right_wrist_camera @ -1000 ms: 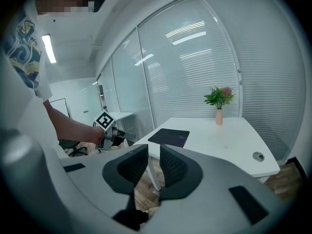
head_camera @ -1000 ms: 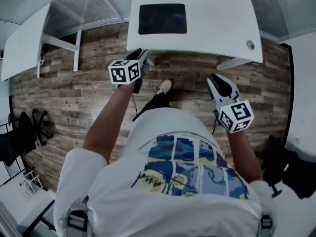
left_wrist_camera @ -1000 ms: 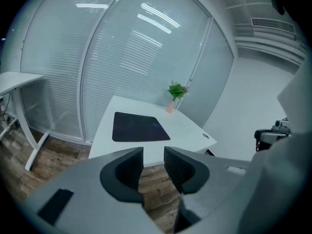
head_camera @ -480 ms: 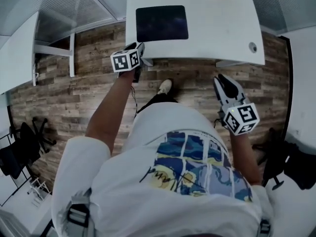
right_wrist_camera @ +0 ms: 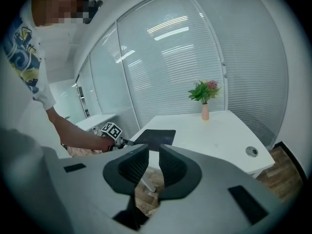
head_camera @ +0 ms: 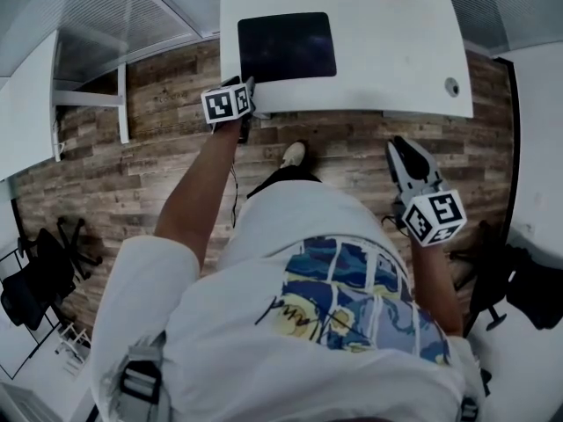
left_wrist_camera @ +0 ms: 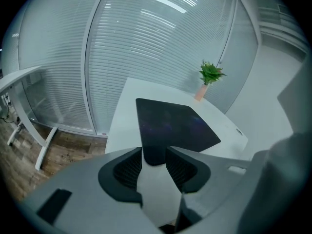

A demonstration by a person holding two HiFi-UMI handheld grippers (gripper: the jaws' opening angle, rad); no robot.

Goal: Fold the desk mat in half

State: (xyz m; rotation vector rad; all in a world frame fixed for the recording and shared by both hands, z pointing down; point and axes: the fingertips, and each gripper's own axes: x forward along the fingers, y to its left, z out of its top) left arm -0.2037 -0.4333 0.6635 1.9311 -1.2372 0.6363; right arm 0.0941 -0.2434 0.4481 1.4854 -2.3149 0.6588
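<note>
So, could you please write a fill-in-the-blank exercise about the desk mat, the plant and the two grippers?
1. The desk mat lies flat on the white desk, not yet ____.
2. The potted plant stands at the desk's ____ edge, away from the person.
3. Of the left gripper and the right gripper, the ____ one is nearer the mat.
Missing words: folded; far; left.
The left gripper's jaws have just been opening and grip nothing.
</note>
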